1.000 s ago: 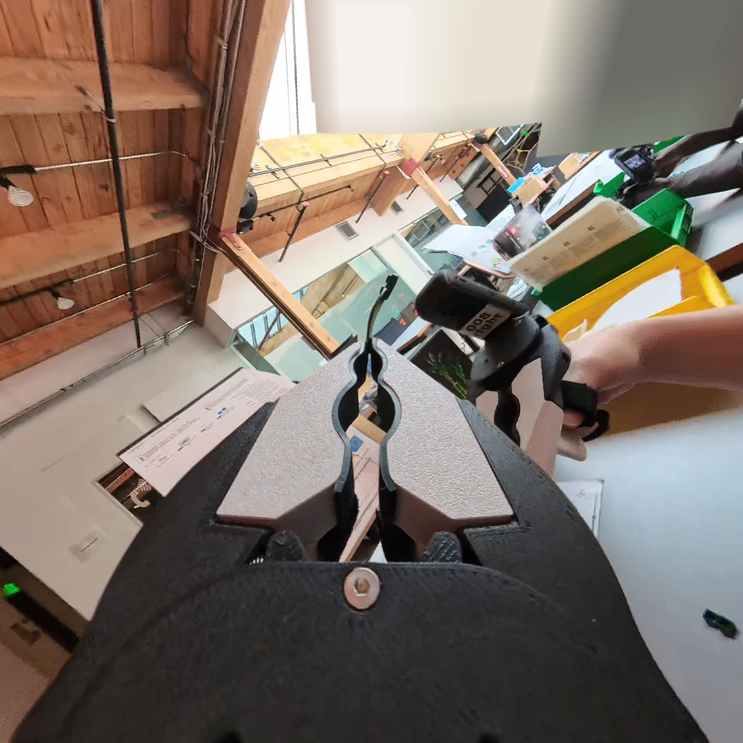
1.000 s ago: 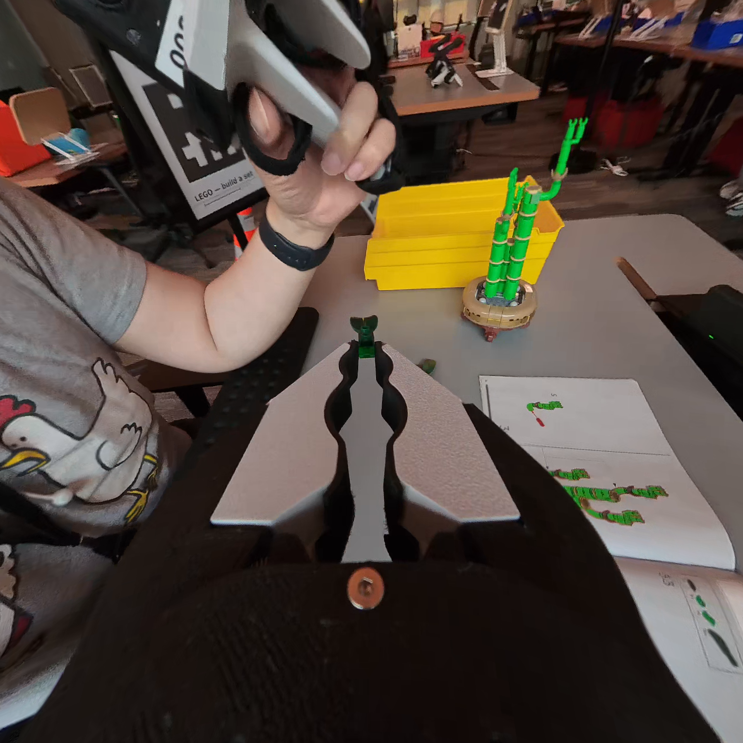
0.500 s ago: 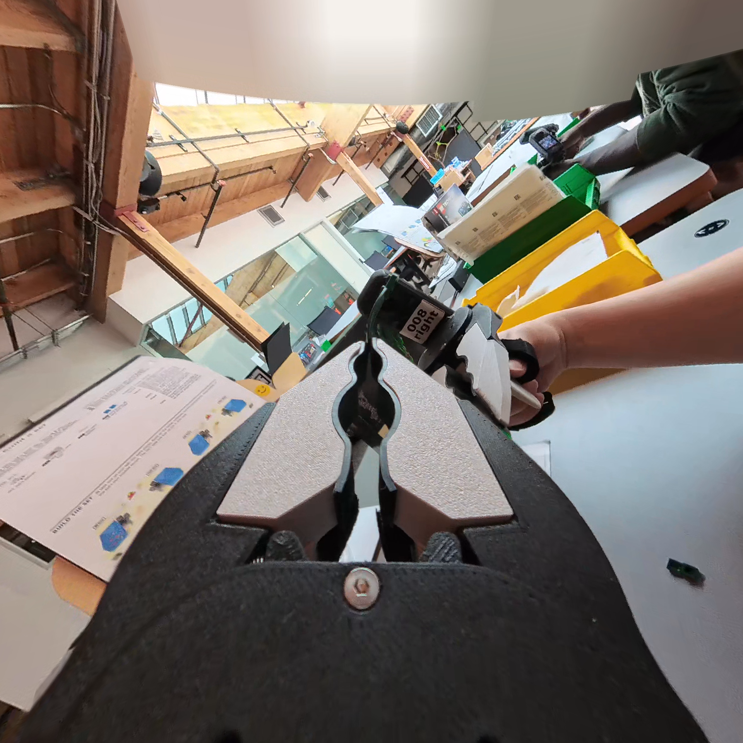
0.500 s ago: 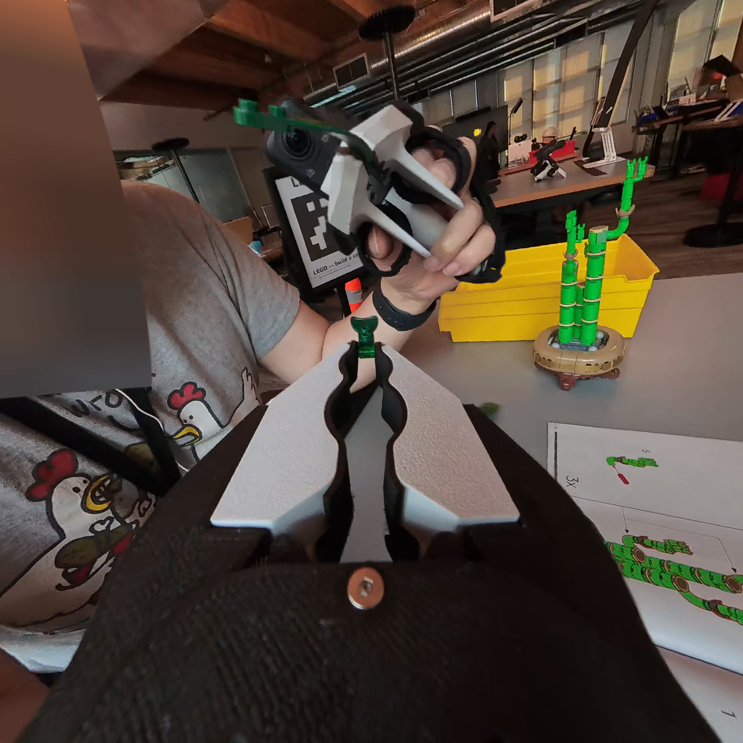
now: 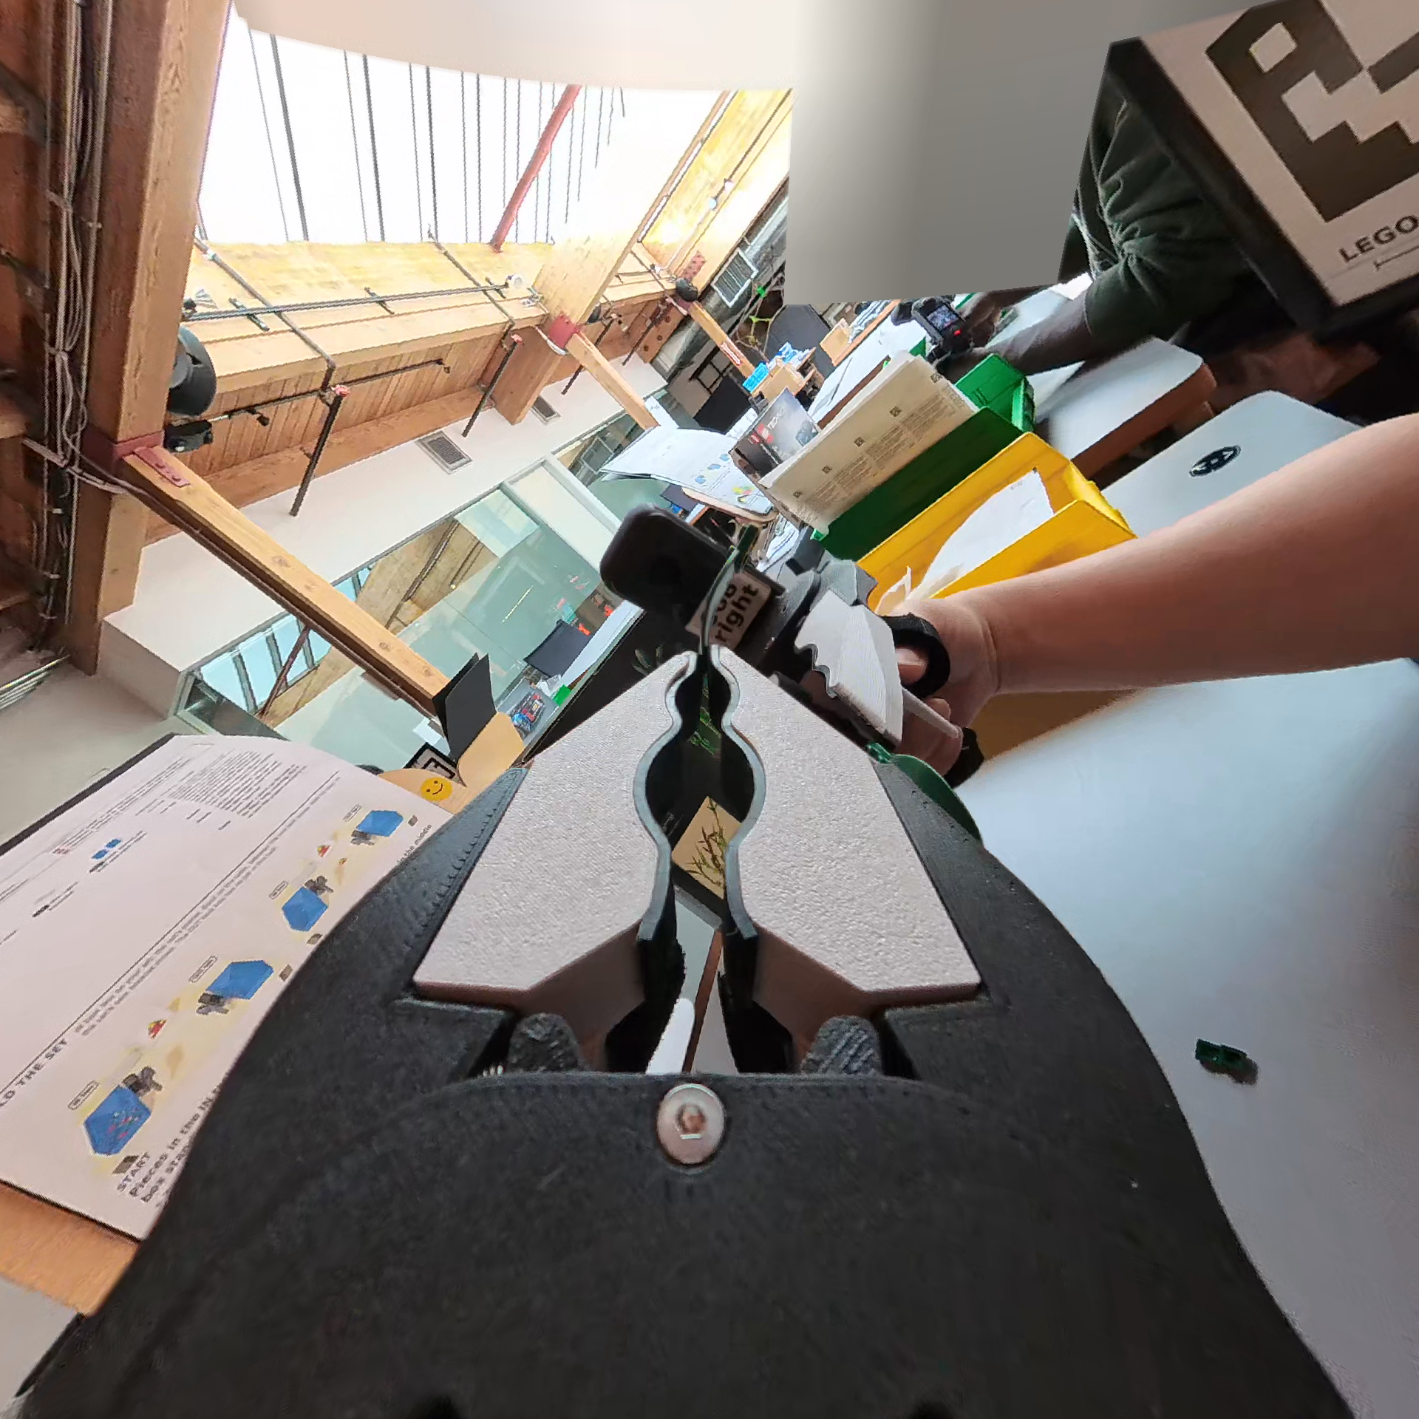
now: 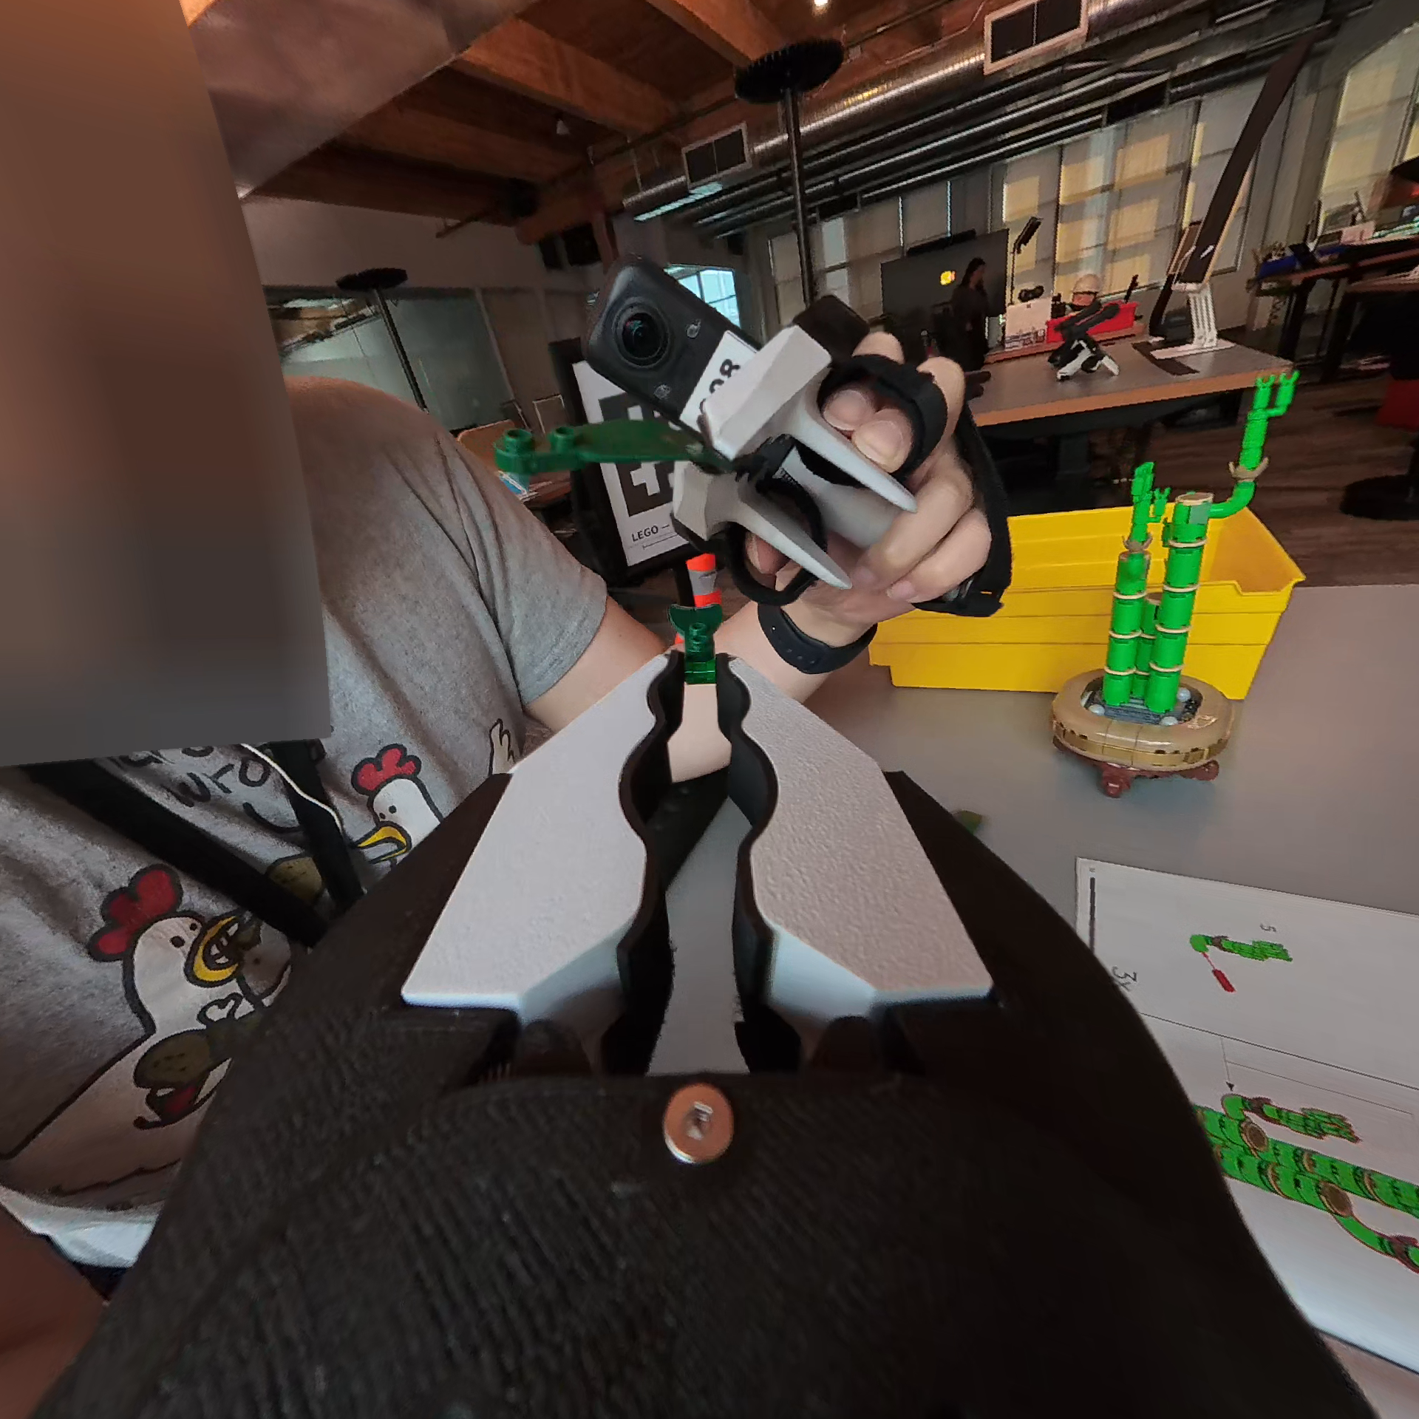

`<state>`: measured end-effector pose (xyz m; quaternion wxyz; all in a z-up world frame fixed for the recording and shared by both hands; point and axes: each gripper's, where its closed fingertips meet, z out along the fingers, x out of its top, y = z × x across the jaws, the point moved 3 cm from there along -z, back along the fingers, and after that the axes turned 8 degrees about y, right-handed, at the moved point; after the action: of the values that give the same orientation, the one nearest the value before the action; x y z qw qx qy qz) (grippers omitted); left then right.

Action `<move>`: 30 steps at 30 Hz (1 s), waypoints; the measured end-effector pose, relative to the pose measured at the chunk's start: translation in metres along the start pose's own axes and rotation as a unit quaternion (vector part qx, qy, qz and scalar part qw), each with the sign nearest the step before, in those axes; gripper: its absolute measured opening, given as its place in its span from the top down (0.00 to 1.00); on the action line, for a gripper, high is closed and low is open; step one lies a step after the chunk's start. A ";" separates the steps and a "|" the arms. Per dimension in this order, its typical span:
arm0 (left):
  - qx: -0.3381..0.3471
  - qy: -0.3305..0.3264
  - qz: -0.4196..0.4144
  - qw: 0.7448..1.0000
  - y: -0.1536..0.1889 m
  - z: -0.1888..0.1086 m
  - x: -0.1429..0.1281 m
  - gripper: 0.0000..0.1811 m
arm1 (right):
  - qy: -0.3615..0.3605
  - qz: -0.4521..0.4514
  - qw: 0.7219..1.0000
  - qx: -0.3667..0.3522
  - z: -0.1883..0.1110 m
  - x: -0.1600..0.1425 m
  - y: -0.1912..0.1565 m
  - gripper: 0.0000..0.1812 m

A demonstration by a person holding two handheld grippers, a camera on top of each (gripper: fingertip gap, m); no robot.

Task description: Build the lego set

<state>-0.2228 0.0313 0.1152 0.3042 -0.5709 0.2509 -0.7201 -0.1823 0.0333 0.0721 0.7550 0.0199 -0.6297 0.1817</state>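
Prob. an open-plan workshop/lab: timber beams point(image 5: 276, 568) and ducts point(image 6: 883, 100) above the jaws, work benches point(image 6: 1136, 384) w/ yellow bins point(image 6: 1075, 583) beyond.

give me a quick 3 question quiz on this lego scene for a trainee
1. True or false: the right gripper is shut on a small green piece.
2. What does the left gripper hold? A) a long green leaf B) a yellow bin C) a sheet of paper
3. Fill in: the bamboo model stands on the table just in front of the yellow ____.

Key: 1 true; 2 A; 3 bin
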 end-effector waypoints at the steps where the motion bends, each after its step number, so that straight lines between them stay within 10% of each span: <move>1: -0.004 0.005 -0.003 1.000 0.001 0.000 0.001 1.00 | 0.003 -0.003 1.000 -0.009 -0.002 0.002 0.000 0.97; 30: -0.028 0.001 0.018 0.999 0.004 -0.007 0.001 1.00 | 0.020 -0.024 0.999 -0.021 -0.021 0.031 -0.026 0.96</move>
<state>-0.2291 0.0277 0.1112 0.3012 -0.5737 0.2817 -0.7077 -0.1504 0.0221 0.1028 0.7719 0.0157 -0.6175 0.1506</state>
